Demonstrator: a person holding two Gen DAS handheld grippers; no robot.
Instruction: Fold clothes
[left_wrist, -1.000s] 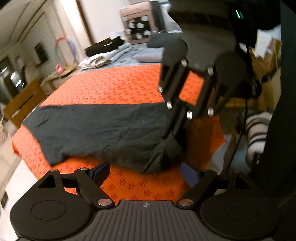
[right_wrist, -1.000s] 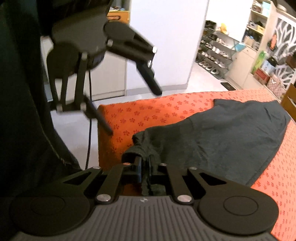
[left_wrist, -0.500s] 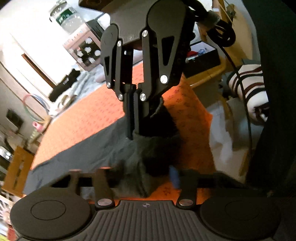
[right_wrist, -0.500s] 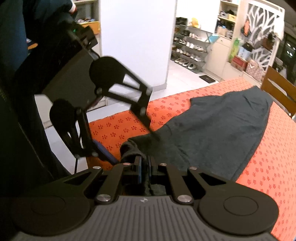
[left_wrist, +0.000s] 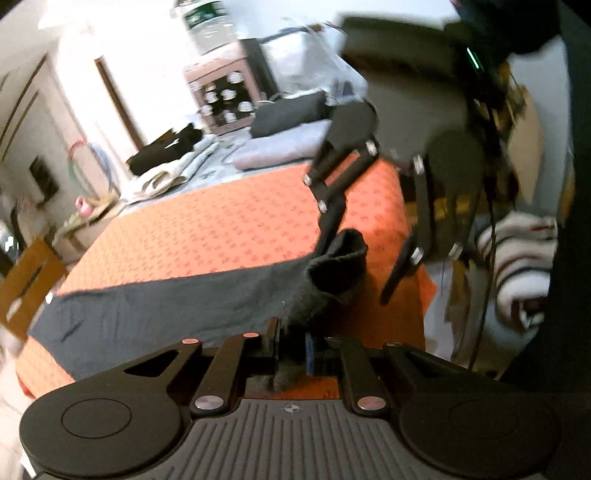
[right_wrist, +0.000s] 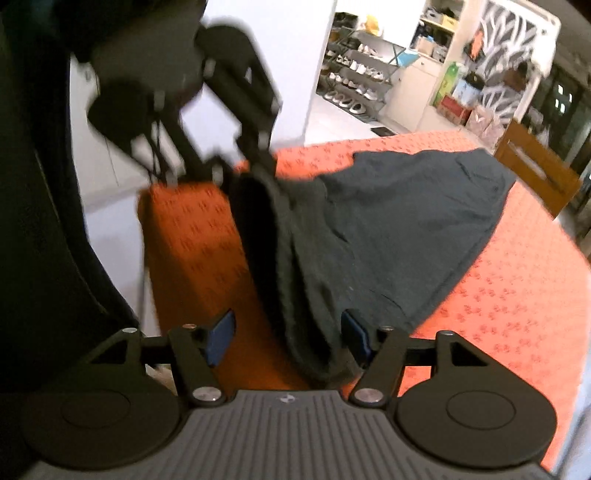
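Orange, flower-patterned cloth covers the tabletop (left_wrist: 229, 236), and across its near edge lies the dark grey garment (left_wrist: 155, 299), spread long toward the wooden chair (right_wrist: 535, 166) at the far end. Behind it sit piles of other laundry (left_wrist: 280, 147) and, in the right view, a shoe rack (right_wrist: 354, 88) along the wall.

And we have a hand-over at the corner! The left claw (left_wrist: 291, 354) has just been closing and now pinches a bunched ridge of the fabric between its pads; the cloth rises out of the jaws in a dark twist. The right claw (right_wrist: 288, 336) has just been opening: its blue pads (right_wrist: 221, 332) stand apart with a thick fold of the garment between them. The fold brushes the right-hand pad, but nothing squeezes it. From the left camera that same claw hangs over the tabletop's corner, jaws spread, the fabric's rolled end just beside one finger.

Why hold it so? My reading: the left takes over this corner so the right is free to travel to another edge, probably for a stretched, two-point hold before the fold. The garment is still one flat layer, so folding has hardly begun. Much of the picture is blurred.
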